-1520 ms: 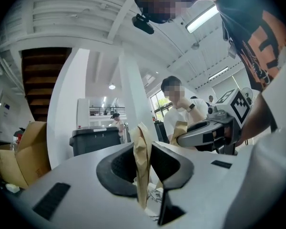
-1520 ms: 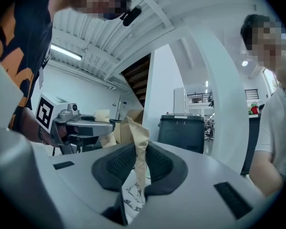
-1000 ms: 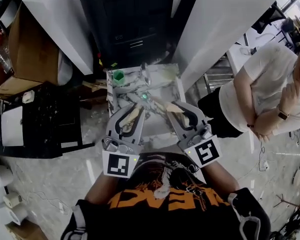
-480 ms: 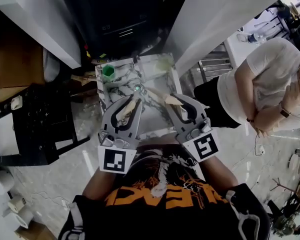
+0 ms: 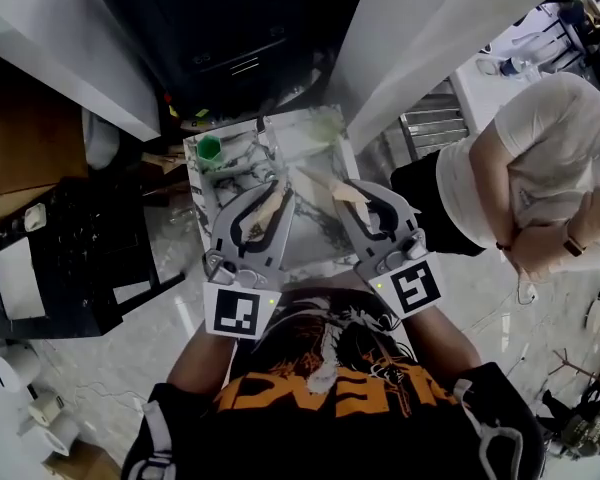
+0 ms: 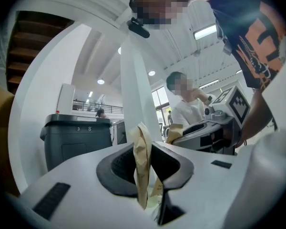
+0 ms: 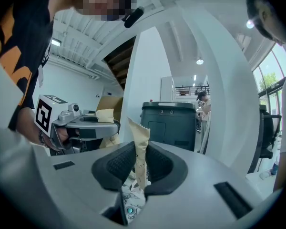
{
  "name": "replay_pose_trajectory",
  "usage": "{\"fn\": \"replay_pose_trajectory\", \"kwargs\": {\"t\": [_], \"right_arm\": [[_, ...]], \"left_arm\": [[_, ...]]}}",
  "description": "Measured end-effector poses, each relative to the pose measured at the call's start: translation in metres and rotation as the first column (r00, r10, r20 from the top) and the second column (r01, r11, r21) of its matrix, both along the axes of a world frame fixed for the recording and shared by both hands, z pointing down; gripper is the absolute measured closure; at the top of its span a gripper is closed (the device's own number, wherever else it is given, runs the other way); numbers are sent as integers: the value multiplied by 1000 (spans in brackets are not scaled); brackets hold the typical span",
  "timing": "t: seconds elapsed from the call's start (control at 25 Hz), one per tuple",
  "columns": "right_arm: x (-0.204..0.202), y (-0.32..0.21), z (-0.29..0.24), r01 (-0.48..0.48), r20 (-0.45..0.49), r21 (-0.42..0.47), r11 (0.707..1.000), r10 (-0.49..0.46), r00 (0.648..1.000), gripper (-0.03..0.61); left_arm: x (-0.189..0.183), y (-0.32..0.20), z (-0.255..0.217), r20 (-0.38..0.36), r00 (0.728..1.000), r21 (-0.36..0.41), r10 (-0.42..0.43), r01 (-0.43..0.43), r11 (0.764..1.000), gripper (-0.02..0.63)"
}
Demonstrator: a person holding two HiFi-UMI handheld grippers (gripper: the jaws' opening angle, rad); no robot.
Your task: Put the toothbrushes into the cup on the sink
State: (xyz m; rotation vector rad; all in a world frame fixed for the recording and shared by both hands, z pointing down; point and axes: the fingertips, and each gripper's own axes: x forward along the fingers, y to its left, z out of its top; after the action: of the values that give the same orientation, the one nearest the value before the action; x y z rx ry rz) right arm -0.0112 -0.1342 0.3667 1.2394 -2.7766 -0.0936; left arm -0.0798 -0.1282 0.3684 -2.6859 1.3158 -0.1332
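Note:
Each gripper is shut on a tan paper-wrapped toothbrush. In the head view my left gripper [image 5: 276, 198] and right gripper [image 5: 342, 198] hover side by side over the marble sink [image 5: 315, 238]. The left packet [image 6: 142, 166] stands upright, pinched between the left jaws. The right packet [image 7: 138, 149] is likewise clamped, its torn top pointing up. A green cup [image 5: 210, 149] stands on the sink's far left corner, ahead and left of the left gripper. Through the right jaws the sink's drain [image 7: 129, 210] shows below.
A dark bin [image 5: 220, 28] stands behind the sink between white columns [image 5: 420, 38]. A person in a white shirt [image 5: 540, 168] stands at the right. A black case [image 5: 70, 258] and a cardboard box [image 5: 20, 138] lie on the floor at left.
Both grippers have edged forward over the sink with their packets still held. The left packet now covers the drain in the head view, and the view has shifted slightly.

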Motion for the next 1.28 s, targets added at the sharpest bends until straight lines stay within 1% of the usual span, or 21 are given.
{"fn": "replay_pose_trajectory", "kwargs": {"t": [0.12, 0.44, 0.56, 0.68, 0.88, 1.04, 1.28], "right_arm": [[15, -11, 2, -22, 4, 2, 1000, 22, 1000, 500], [48, -53, 12, -65, 12, 22, 998, 64, 998, 500], [56, -71, 21, -71, 4, 18, 997, 71, 997, 500], [63, -88, 35, -70, -16, 5, 998, 70, 997, 500], [66, -116, 63, -51, -59, -3, 999, 51, 997, 500], [65, -134, 98, -46, -104, -51, 998, 41, 994, 500], [68, -154, 144, -52, -127, -135, 989, 35, 991, 500]], "left_arm": [[16, -10, -2, 22, 999, 24, 34, -35, 999, 525], [44, -53, 11, 16, 998, 31, 57, -58, 998, 525], [49, -72, 24, 47, 998, 18, 52, -52, 998, 525], [55, -89, 35, 53, 998, 20, 42, -43, 999, 525], [64, -108, 60, 108, 991, 20, 77, -79, 997, 525], [69, -120, 77, 96, 994, 0, 60, -60, 998, 525], [85, -131, 105, 121, 991, -39, 50, -46, 998, 525]]}}
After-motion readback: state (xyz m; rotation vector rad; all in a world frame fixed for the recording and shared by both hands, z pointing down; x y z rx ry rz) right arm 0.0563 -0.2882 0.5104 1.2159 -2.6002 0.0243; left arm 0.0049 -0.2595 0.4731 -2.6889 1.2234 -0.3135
